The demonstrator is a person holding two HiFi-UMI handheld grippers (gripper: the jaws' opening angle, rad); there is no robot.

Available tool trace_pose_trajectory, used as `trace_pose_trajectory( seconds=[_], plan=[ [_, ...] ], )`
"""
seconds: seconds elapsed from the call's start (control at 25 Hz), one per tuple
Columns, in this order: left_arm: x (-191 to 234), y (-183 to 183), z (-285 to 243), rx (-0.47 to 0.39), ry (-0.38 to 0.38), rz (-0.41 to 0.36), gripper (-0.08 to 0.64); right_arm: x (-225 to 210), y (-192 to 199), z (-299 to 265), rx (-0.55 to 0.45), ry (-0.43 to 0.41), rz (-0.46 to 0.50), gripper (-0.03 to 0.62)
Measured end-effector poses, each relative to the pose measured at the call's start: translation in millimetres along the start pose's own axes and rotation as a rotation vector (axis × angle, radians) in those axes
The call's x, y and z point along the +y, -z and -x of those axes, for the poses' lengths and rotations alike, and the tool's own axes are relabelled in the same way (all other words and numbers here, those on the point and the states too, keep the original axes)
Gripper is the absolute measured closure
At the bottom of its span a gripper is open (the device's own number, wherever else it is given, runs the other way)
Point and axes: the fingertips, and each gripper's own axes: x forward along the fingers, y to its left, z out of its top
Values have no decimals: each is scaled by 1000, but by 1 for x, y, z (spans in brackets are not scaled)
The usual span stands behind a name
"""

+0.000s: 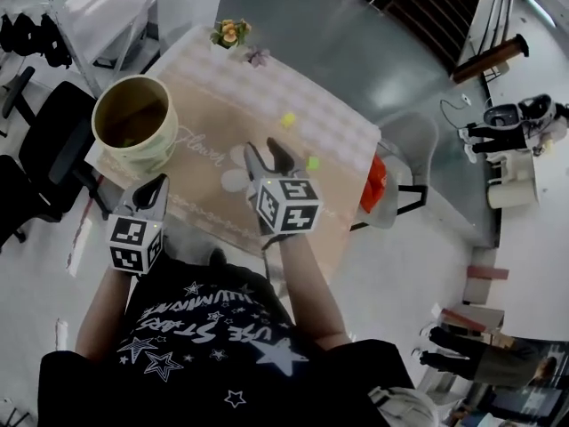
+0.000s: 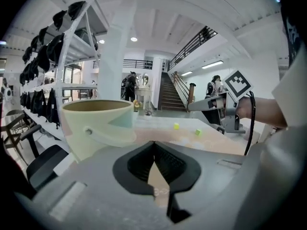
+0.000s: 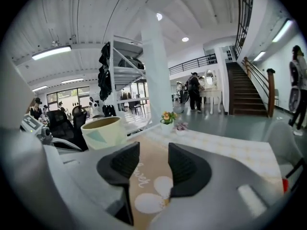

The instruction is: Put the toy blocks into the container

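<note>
A cream bucket (image 1: 133, 123) stands at the table's left end; it also shows in the left gripper view (image 2: 96, 123) and the right gripper view (image 3: 104, 131). A yellow block (image 1: 287, 120) and a green block (image 1: 312, 163) lie on the tan runner (image 1: 222, 105), and both the yellow block (image 2: 176, 125) and the green block (image 2: 197, 132) appear past my left jaws. My left gripper (image 1: 151, 192) hovers at the near table edge below the bucket, its jaws (image 2: 153, 145) shut on nothing. My right gripper (image 1: 269, 160) is open and empty (image 3: 153, 152), just left of the green block.
A small flower pot (image 1: 230, 32) and a purple plant (image 1: 258, 57) sit at the table's far edge. A grey chair (image 1: 409, 145) with an orange item (image 1: 376, 183) stands at the right. Black office chairs (image 1: 49, 140) and a shelf stand at the left.
</note>
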Motion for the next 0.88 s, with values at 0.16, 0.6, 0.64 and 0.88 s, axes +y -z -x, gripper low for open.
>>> trace_pose_trajectory(
  seconds=[0.16, 0.6, 0.64, 0.88],
  plan=[
    [-27, -6, -20, 6, 25, -29, 551, -51, 19, 20, 19, 66, -26, 400],
    [-71, -13, -61, 43, 38, -57, 550, -148, 69, 39, 101, 191, -80, 400],
    [-74, -13, -64, 48, 38, -61, 551, -155, 75, 39, 113, 203, -83, 400],
    [-87, -13, -80, 63, 32, -68, 551, -190, 113, 34, 204, 270, -95, 400]
  ],
)
